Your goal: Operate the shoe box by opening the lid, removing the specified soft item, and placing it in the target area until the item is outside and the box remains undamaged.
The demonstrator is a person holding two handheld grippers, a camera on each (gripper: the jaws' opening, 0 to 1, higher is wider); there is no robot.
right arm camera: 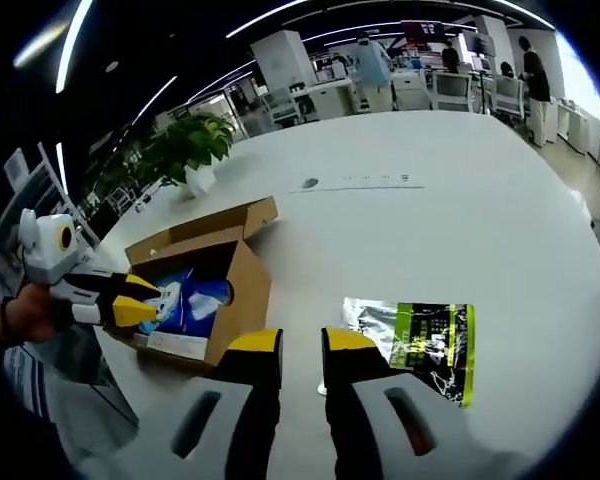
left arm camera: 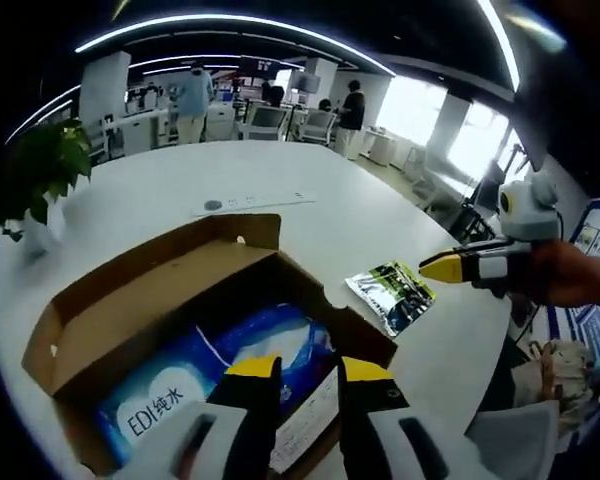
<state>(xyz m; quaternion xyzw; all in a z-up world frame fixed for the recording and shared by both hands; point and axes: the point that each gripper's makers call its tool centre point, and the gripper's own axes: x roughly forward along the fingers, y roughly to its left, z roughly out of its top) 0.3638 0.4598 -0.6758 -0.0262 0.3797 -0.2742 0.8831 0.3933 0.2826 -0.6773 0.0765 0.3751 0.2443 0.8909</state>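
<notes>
Blue pack (left arm camera: 215,365) partly hidden behind left gripper (left arm camera: 310,372) and box (left arm camera: 130,300) wall; print on green pouch (right arm camera: 420,345) too small to read.

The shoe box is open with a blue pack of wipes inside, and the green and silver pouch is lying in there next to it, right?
Not quite. The shoe box is open with the blue pack of wipes inside, but the green and silver pouch lies outside it on the white table, apart from the box. The right gripper view shows this clearly.
</notes>
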